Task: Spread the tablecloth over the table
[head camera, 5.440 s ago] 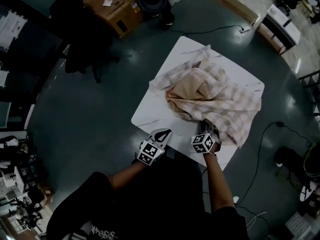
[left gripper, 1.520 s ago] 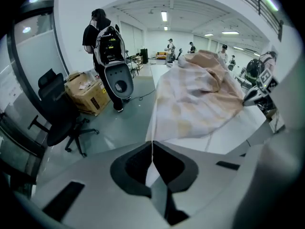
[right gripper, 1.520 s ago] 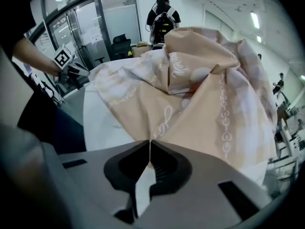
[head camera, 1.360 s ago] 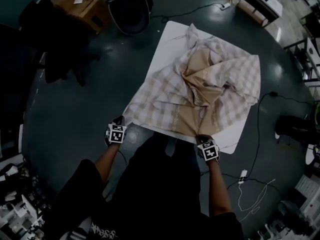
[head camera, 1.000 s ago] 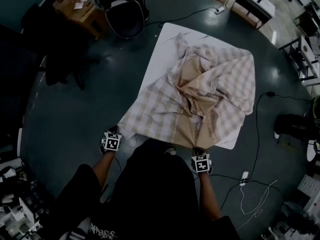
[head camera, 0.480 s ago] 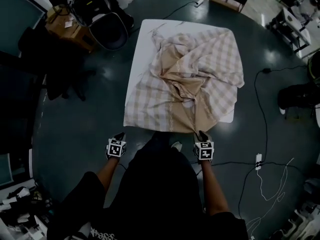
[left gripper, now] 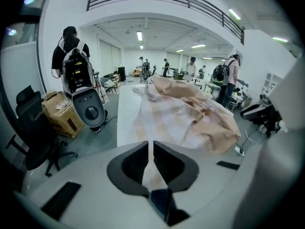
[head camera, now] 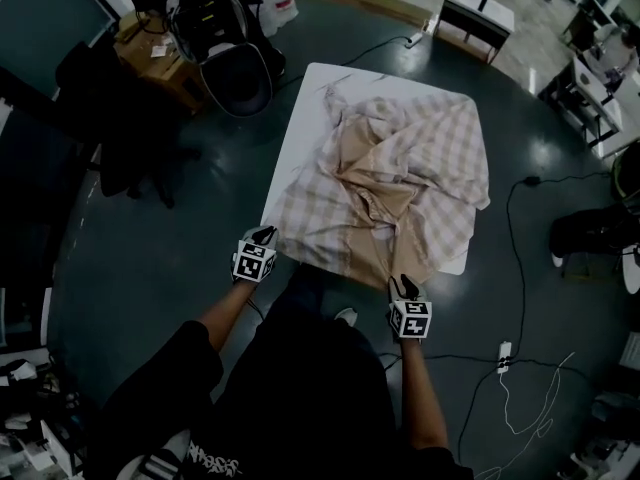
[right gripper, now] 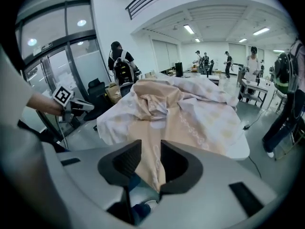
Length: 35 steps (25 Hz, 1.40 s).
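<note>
At the lower middle of the head view, the left tool (head camera: 264, 234) is clamped on the near left corner of the tablecloth (head camera: 420, 158). The right tool (head camera: 404, 284) is opening, with a beige fold lying loose between its jaws. Beyond, the cloth lies bunched mid-tabletop (head camera: 303, 118), leaving the left strip bare. It looks light and limp, likely to slide easily; the hemmed corners seem the best holds.

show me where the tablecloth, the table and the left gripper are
tablecloth (head camera: 420, 158), head view, on its checked part right of the bunched middle
table (head camera: 308, 118), head view, on the bare white top left of the cloth
left gripper (left gripper: 150, 145), left gripper view, midway between its fingertips
</note>
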Each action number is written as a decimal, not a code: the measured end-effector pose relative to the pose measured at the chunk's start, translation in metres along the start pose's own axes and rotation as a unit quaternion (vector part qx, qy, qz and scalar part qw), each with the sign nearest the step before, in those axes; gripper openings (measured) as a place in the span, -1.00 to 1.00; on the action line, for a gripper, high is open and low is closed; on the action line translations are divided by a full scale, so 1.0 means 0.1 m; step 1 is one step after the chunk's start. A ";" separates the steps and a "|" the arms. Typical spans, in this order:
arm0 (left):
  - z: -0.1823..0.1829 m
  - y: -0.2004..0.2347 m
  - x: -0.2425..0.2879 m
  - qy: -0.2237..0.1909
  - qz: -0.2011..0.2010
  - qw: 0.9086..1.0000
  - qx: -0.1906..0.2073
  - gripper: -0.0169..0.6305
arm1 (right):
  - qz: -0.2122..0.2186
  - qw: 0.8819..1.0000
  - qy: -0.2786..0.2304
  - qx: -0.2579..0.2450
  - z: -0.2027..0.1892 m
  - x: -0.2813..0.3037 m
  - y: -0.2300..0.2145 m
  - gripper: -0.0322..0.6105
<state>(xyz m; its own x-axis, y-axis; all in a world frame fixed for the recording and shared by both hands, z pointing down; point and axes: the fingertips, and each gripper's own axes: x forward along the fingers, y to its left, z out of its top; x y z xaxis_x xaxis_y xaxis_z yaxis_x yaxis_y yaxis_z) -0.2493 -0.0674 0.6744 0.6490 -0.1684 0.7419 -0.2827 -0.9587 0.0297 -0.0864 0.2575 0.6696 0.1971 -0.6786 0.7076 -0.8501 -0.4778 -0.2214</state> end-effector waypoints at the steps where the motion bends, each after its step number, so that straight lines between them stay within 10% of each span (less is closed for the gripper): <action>1: 0.14 0.07 0.10 -0.007 -0.004 1.000 0.003 -0.87 | -0.001 1.000 -0.004 -0.004 0.10 0.03 0.05 -0.49; 11: 1.18 0.54 1.28 0.011 -0.125 0.991 0.042 -0.80 | -0.038 0.995 -0.085 -0.035 2.00 0.77 0.56 -0.65; 14: 1.21 0.41 1.50 0.052 -0.217 0.974 0.041 -0.31 | -0.039 0.994 -0.092 -0.047 2.70 1.15 0.73 -0.65; 17: 1.14 0.23 1.61 0.081 -0.279 0.956 0.047 -0.26 | -0.014 0.997 -0.059 -0.040 3.07 1.62 0.91 -0.63; 24: 1.18 0.19 1.49 0.063 -0.306 0.949 0.040 -0.80 | 0.015 0.999 0.009 -0.049 3.49 2.60 1.15 -0.37; 35: 1.71 -0.40 0.96 -0.030 -0.396 0.917 -0.023 -0.88 | 0.182 0.975 0.100 -0.084 3.88 3.56 1.52 -0.40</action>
<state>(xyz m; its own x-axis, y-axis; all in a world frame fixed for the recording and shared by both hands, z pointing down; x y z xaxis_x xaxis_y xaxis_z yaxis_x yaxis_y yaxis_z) -0.0553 -0.0840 0.6298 0.7003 0.5639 0.4378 0.2663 -0.7753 0.5726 0.0440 -0.2729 0.6279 -0.2179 -0.6562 0.7225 -0.9172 -0.1152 -0.3813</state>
